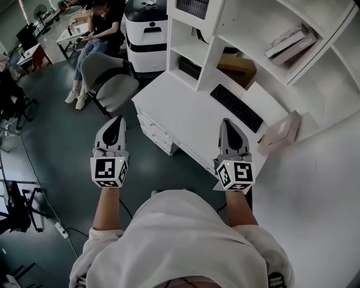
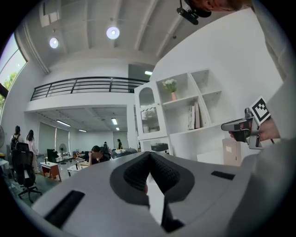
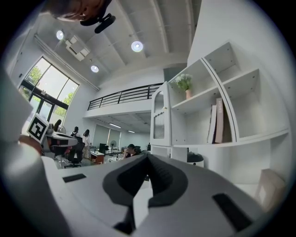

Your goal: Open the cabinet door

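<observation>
Head view: left gripper (image 1: 117,119) and right gripper (image 1: 226,121) at lower centre; cabinet door (image 1: 194,7) cut off by the top edge.
Left gripper view: jaws pressed together, empty; cabinet door (image 2: 147,111) mid-frame, well apart.
Right gripper view: jaws together, empty; cabinet door (image 3: 159,122) at centre, handle too small to make out.

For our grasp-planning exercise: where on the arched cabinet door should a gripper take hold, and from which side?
No handle shows from here. Probably take the arched cabinet door by one upright edge, at mid-height, coming from the front over the desk: it is a flat upright panel, so only a thin edge fits the jaws. The right gripper, shut, must open first.
</observation>
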